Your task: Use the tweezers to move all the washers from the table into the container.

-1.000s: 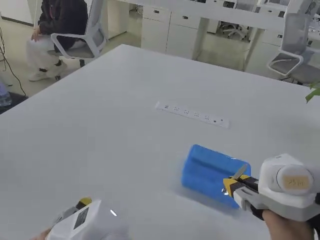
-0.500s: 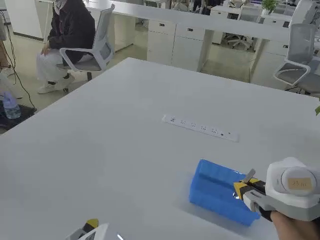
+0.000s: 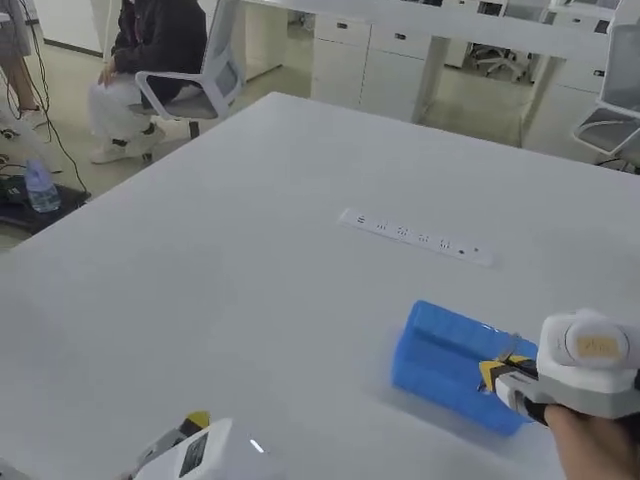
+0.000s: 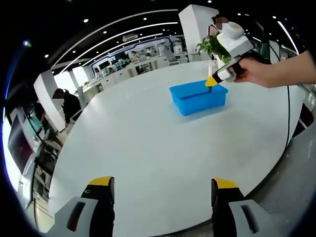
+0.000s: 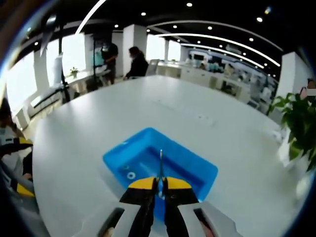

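Left claw (image 4: 160,185) hangs spread wide, its two yellow-tipped jaws well apart over the near part of the white counter (image 3: 250,300). Further on, to the right, a hand (image 3: 590,440) holds the right claw (image 5: 159,185), whose jaws are pressed together on the tweezers (image 5: 160,165). The thin metal tips stick out past the jaws and point over the inside of the blue container (image 5: 190,160), which sits on the counter. One washer (image 5: 131,175) lies on the container's floor near its left wall. Whether the tweezers grip anything at their tips I cannot tell. Beyond the container a white power strip (image 3: 415,237) lies flat on the counter. Past the far edge, a person (image 3: 150,50) sits on a white chair (image 3: 195,95), and a bottle (image 3: 40,188) stands on the floor.
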`<state>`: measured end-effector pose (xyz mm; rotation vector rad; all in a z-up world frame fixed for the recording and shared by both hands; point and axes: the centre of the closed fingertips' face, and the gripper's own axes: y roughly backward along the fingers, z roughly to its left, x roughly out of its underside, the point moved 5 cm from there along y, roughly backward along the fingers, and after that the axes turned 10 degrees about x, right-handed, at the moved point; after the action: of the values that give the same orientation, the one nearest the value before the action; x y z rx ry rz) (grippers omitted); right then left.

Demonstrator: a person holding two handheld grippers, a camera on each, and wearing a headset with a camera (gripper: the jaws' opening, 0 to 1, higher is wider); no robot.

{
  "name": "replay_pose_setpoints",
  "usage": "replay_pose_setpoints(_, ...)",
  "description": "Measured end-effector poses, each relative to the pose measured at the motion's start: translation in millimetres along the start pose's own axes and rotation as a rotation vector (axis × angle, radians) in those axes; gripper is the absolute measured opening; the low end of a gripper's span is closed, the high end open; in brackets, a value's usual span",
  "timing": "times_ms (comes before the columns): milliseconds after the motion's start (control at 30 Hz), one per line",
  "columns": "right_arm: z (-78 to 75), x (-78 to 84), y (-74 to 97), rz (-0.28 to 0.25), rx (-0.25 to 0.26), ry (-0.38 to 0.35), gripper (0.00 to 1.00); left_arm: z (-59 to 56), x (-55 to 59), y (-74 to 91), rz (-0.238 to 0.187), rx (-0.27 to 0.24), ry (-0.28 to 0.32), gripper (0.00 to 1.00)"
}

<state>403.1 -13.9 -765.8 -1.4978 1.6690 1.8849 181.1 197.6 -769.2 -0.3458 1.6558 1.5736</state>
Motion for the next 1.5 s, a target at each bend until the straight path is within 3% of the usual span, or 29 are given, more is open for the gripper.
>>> replay_pose_setpoints(267, 5.6, 10.8, -8.7, 0.034, -0.013, -0.037, 0.03, -0.6, 0.4, -0.3, 0.007, 0.002, -0.006, 0.81)
replay_pose_setpoints(400, 9.3, 16.5, -8.9, 0.051, -0.014, -0.018, 0.03, -0.4, 0.5, -0.1, 0.008, 0.000, -0.005, 0.81)
replay_pose_setpoints(433, 8.3, 14.7, -7.6, 0.031, -0.009, -0.018, 0.03, -0.4, 0.5, 0.0, 0.009, 0.000, -0.006, 0.81)
replay_pose_setpoints(533, 6.6, 14.3, -6.3, 0.039, -0.011, -0.044, 0.03, -0.8, 0.7, -0.1, 0.011, 0.001, -0.009, 0.81)
replay_pose_setpoints(800, 5.9, 14.0, -4.8, 0.043, -0.032, -0.025, 0.04, -0.9, 1.7, -0.6, 0.025, -0.002, -0.019, 0.80)
replay_pose_setpoints(933, 0.9, 3.3, 9.5, -0.014, -0.029, -0.047, 0.04, -2.5, -1.6, 0.6, 0.003, 0.019, -0.004, 0.80)
replay_pose_setpoints(1000, -1.7, -0.1, 18.6, -0.030, -0.029, -0.062, 0.03, -5.4, -0.2, 0.2, 0.026, 0.040, -0.011, 0.80)
replay_pose_setpoints(1100, -0.1, -7.7, 39.0, -0.083, -0.058, -0.083, 0.03, -6.9, -5.8, 4.6, 0.010, 0.053, -0.020, 0.75)
replay_pose_setpoints(1167, 4.0, -12.9, 52.9, -0.117, -0.087, -0.065, 0.03, -7.1, -13.8, 10.7, -0.015, 0.069, -0.019, 0.70)
replay_pose_setpoints(1233, 11.6, -17.0, 63.8, -0.125, -0.120, -0.054, 0.03, -7.2, -30.8, 17.5, -0.067, 0.094, -0.037, 0.62)
replay_pose_setpoints(1300, 17.6, -18.8, 74.8, -0.145, -0.172, -0.042, 0.03, -8.7, -49.7, 23.3, -0.105, 0.142, -0.050, 0.56)
replay_pose_setpoints(1367, 27.7, -18.8, 86.1, -0.147, -0.252, -0.039, 0.03, -9.6, -75.1, 30.7, -0.185, 0.182, -0.056, 0.47)
replay_pose_setpoints(1433, 36.3, -17.4, 96.0, -0.138, -0.309, -0.003, 0.03, -9.9, -95.9, 37.0, -0.213, 0.218, -0.063, 0.39)
replay_pose_setpoints(1500, 40.4, -17.8, 103.2, -0.138, -0.312, 0.028, 0.03, -11.8, -111.9, 40.7, -0.236, 0.250, -0.099, 0.32)
